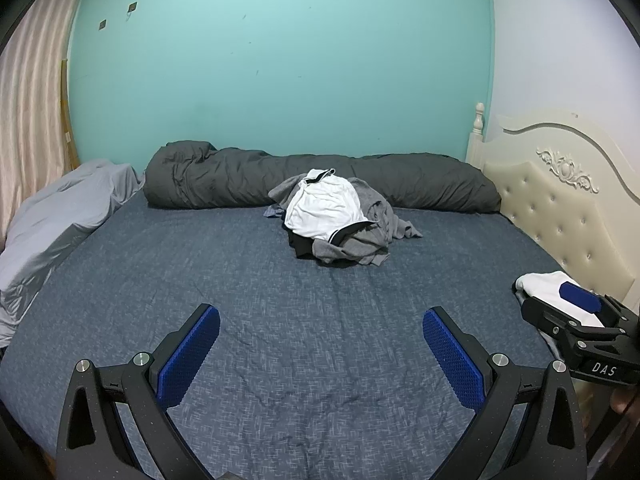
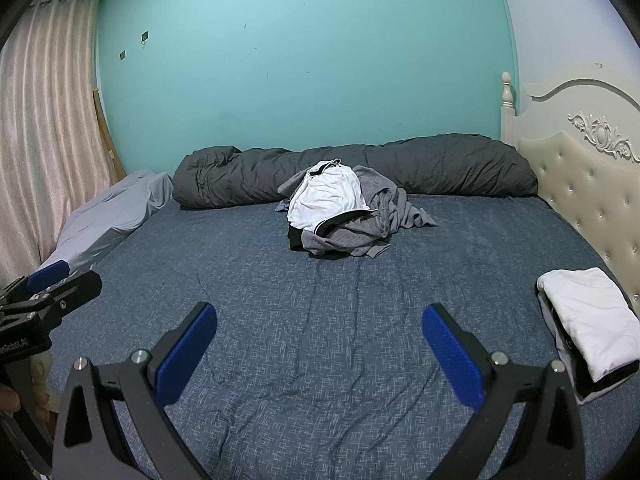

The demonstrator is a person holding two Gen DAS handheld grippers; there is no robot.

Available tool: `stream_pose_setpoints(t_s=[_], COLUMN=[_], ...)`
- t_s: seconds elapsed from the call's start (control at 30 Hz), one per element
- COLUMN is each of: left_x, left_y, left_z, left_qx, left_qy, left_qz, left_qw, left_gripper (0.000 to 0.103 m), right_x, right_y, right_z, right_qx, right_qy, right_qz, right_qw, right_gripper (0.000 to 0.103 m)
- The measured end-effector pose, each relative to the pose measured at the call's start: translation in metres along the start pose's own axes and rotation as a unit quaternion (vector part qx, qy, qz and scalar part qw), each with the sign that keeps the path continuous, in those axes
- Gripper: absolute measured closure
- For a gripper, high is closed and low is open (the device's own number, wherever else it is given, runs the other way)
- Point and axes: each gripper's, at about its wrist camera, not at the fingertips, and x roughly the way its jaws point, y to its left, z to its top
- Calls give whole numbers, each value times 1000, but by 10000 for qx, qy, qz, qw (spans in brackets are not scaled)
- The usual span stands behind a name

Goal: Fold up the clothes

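Note:
A loose pile of clothes [image 1: 336, 220] [image 2: 340, 212] lies at the far middle of the bed: a white garment with dark trim on top of grey and black ones. A folded stack [image 2: 592, 320] with a white garment on top sits at the right edge by the headboard; in the left wrist view this folded stack [image 1: 540, 284] is partly hidden behind the right gripper. My left gripper [image 1: 320, 316] is open over bare sheet, well short of the pile. My right gripper [image 2: 318, 312] is open too, empty, with the stack to its right.
The bed [image 1: 280, 280] has a blue patterned sheet. A rolled dark grey duvet [image 1: 320, 180] lies along the teal wall. A light grey pillow [image 1: 60, 224] is at the left, a cream tufted headboard [image 2: 592, 184] at the right, and a curtain [image 2: 40, 140] far left.

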Motion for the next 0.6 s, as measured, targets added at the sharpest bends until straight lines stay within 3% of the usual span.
stream_pose_setpoints(t_s=[0.33,0.6], left_x=[15,62], left_y=[6,25], left_z=[-2,-1], left_qx=[-27,-146], left_qy=[58,163], left_qz=[65,130], left_qw=[10000,9997], left_gripper=[0,0], right_x=[5,44], right_y=[-4,-19], right_z=[0,1], right_qx=[19,155], right_qy=[36,248], right_qz=[-24,-5], right_qw=[10000,9996], right_gripper=[0,0])
